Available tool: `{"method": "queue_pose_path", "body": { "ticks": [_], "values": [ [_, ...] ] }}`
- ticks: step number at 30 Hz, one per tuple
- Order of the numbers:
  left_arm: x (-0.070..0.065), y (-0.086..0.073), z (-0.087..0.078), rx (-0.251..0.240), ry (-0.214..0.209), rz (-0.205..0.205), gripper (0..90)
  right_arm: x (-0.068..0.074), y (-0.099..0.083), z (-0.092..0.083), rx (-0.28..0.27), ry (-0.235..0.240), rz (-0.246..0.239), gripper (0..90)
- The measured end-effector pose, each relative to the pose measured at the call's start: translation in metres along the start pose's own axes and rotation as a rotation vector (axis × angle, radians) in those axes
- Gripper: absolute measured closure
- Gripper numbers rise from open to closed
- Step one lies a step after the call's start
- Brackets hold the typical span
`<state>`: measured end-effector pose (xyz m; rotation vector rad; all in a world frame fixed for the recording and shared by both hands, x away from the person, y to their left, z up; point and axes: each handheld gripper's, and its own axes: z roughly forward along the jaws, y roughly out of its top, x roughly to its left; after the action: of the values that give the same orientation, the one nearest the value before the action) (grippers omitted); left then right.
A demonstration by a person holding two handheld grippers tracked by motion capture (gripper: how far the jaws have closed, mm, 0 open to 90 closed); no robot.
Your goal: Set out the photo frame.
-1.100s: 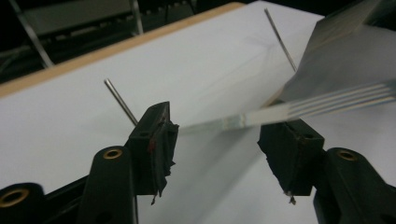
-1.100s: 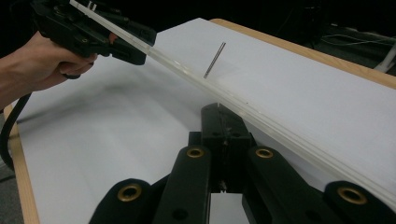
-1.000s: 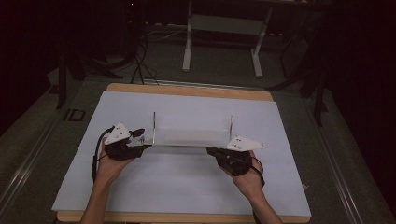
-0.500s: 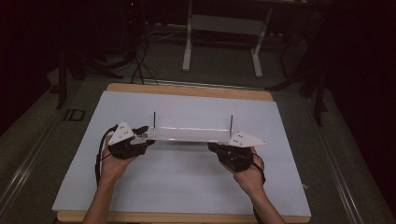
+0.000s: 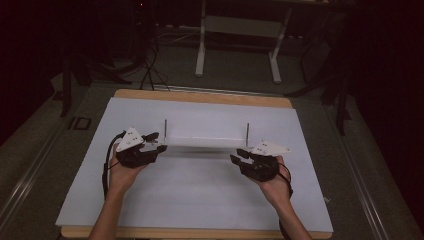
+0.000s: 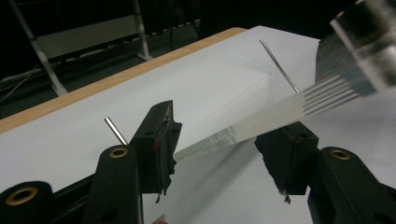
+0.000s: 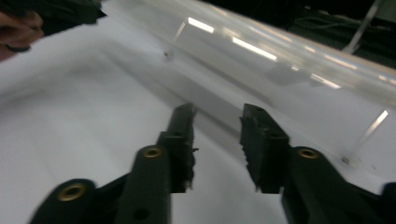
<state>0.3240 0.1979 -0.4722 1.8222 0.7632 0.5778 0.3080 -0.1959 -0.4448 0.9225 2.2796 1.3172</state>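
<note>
Plate: clear acrylic plate (image 5: 205, 141) with two upright metal pins (image 5: 165, 131), lying mid-counter (image 5: 90, 200) on the white sheet.
Left gripper (image 5: 154, 144): at the plate's left end, jaws spread, plate edge between them, not pinched.
Right gripper (image 5: 241, 156): just beside the plate's right end, jaws just opening, nothing between.
Risk: a one-sided lift could tilt the plate; slick edges may slip.

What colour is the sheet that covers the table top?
The sheet is white, with the wooden table edge showing beyond it; the high view shows it best.
</note>
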Motion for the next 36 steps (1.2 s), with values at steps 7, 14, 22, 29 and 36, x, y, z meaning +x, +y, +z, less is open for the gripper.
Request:
{"method": "queue_pose_path", "body": {
  "ticks": [7, 14, 22, 29, 36],
  "values": [
    [0.002, 0.004, 0.001, 0.010, 0.001, -0.012, 46.9, -0.013, -0.008, 0.000, 0.050, -0.039, -0.010, 53.7],
    [0.004, 0.005, 0.001, 0.014, -0.004, -0.017, 46.9, -0.025, -0.012, -0.006, 0.042, -0.085, 0.016, 53.7],
    [0.005, 0.007, 0.002, 0.014, -0.002, -0.026, 46.8, -0.042, -0.018, -0.013, 0.034, -0.128, 0.048, 52.1],
    [0.006, 0.009, 0.003, 0.010, 0.002, -0.039, 46.7, -0.055, -0.018, -0.015, 0.030, -0.146, 0.040, 46.4],
    [0.008, 0.010, 0.004, 0.009, 0.003, -0.044, 46.7, -0.063, -0.017, -0.015, -0.008, -0.161, 0.051, 38.9]
  ]
}}
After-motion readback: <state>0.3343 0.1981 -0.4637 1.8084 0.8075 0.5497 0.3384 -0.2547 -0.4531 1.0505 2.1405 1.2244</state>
